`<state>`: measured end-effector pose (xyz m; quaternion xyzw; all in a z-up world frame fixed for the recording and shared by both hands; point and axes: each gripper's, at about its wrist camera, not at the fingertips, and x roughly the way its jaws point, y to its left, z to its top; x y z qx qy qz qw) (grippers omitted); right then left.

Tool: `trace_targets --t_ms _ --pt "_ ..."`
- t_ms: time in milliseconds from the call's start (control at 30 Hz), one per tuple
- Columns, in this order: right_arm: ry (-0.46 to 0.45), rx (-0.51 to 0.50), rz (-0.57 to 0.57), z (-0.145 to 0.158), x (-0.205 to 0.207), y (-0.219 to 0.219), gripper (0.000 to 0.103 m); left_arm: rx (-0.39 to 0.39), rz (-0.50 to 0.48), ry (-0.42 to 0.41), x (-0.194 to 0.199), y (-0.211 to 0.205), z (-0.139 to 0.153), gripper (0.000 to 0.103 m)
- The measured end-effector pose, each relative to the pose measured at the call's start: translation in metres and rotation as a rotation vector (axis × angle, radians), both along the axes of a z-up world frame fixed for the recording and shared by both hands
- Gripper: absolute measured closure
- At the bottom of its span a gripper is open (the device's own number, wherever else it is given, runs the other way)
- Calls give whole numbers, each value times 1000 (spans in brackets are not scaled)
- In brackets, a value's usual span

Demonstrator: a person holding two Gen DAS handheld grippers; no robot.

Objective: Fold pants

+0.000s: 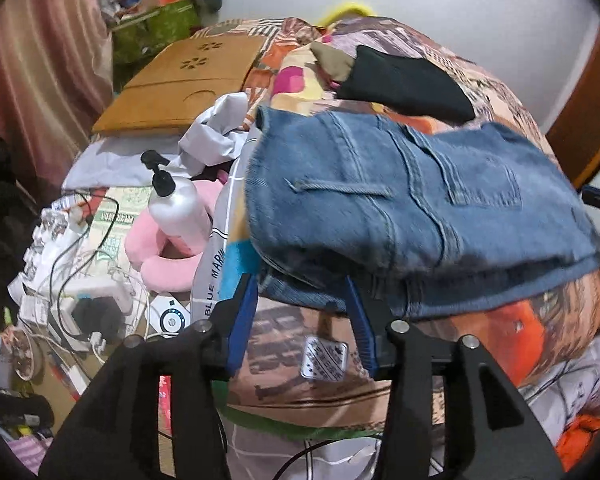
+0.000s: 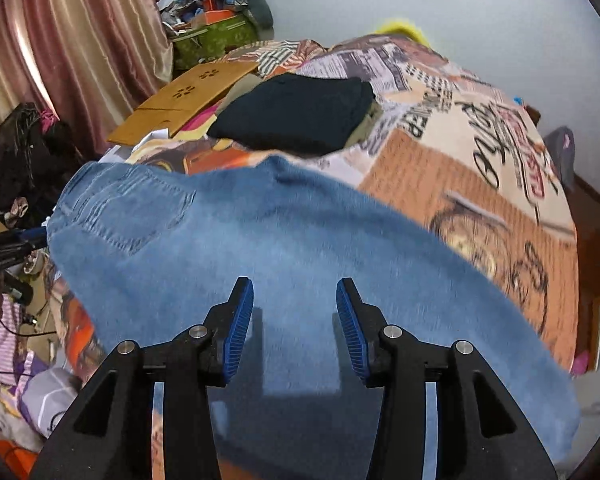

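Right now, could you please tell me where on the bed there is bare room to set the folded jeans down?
The printed bedspread lies bare to the right of the folded blue denim jeans and of the dark folded garment. The left side is crowded: wooden lap tray, white pump bottle, pink neck pillow, cables.

A patterned bedspread (image 2: 480,160) covers the bed. Near its far edge lies a folded black garment (image 2: 296,116) over an olive one. A flat cardboard sheet (image 1: 180,88) with flower-shaped cutouts rests at the far left corner. Along the left edge sit a white pump bottle (image 1: 178,208), a pink neck pillow (image 1: 168,264) and a tangle of white chargers and cables (image 1: 88,300). Pink curtains (image 2: 80,40) hang at the left.
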<state>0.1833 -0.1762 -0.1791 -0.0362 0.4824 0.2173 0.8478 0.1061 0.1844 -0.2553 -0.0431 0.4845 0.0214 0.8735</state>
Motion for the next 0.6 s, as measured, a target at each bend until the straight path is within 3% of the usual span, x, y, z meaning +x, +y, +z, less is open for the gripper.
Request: trace_targets --t_ms 133,233,300,367,467,600 --pt "17 24 -6 -9 -13 -1 62 9 6 3 9 -8 -11 51" --pt "21 26 -29 -17 -17 -5 57 98 62 5 20 -13 -22 51" --pt "46 28 -41 -24 -19 -8 57 108 89 2 25 -13 -25 51" --pt "40 35 -42 -26 -23 -10 57 78 116 -26 24 -8 -21 59" --pt "25 11 -30 -25 -30 -8 57 46 173 -58 17 5 -12 81" --pt "21 24 -29 -26 -32 -11 56 -10 205 -67 10 19 -8 81"
